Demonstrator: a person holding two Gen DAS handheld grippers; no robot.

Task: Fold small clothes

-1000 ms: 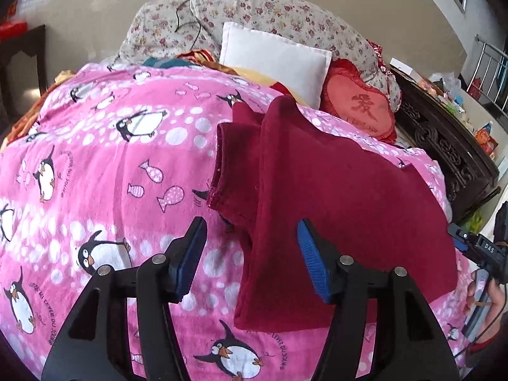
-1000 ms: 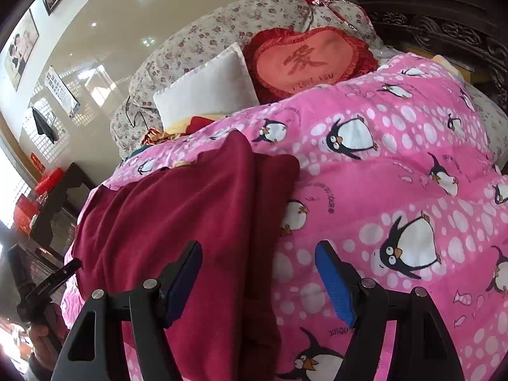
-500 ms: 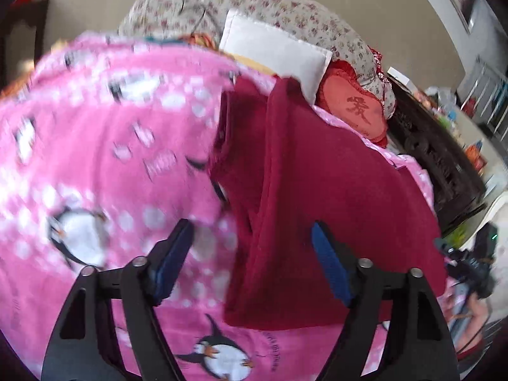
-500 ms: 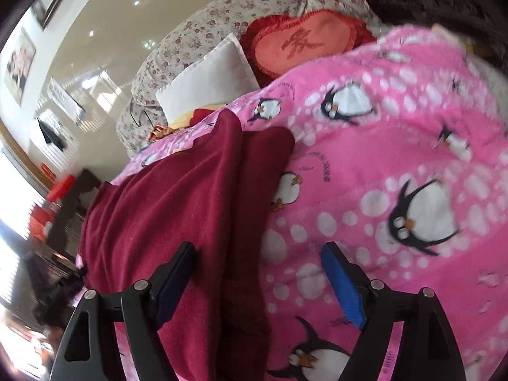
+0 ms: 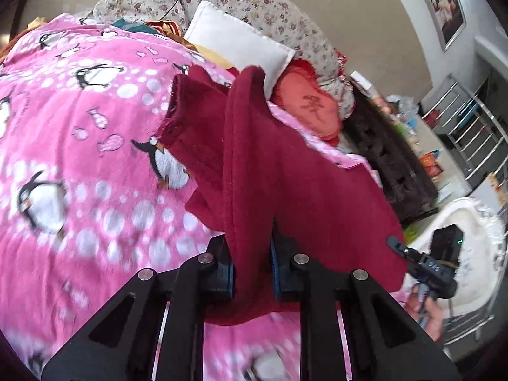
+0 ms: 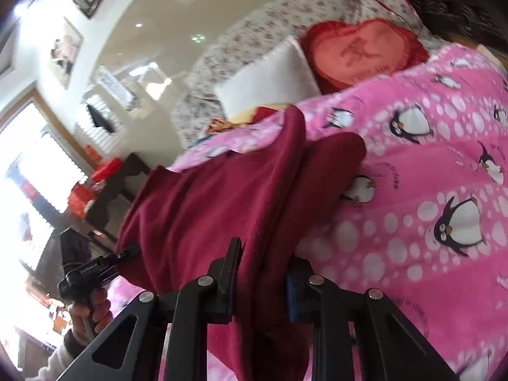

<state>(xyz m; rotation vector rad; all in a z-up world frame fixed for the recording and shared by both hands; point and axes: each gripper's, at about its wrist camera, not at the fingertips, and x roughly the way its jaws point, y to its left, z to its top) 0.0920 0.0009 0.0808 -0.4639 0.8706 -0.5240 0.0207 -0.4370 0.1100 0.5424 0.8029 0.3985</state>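
A dark red fleece garment (image 5: 317,190) lies on a pink penguin-print blanket (image 5: 79,158), one side folded over with a sleeve underneath. My left gripper (image 5: 252,254) has its jaws closing, and the pads pinch the garment's near folded edge, which rises as a ridge between them. In the right wrist view the same garment (image 6: 206,206) runs across the blanket (image 6: 428,254). My right gripper (image 6: 263,273) is also closing, with a thick fold of the red cloth clamped between its pads. The garment's near hem is hidden behind both grippers.
At the head of the bed sit a white pillow (image 5: 241,44), a red heart cushion (image 6: 362,50) and floral bedding (image 5: 254,3). A dark carved cabinet (image 5: 390,158) stands beside the bed. A person's hand (image 6: 92,311) holds the other gripper's handle.
Both grippers stood wide open over the garment's near edge; now each has closed onto a fold of the red cloth, and the cloth is bunched up between the pads.
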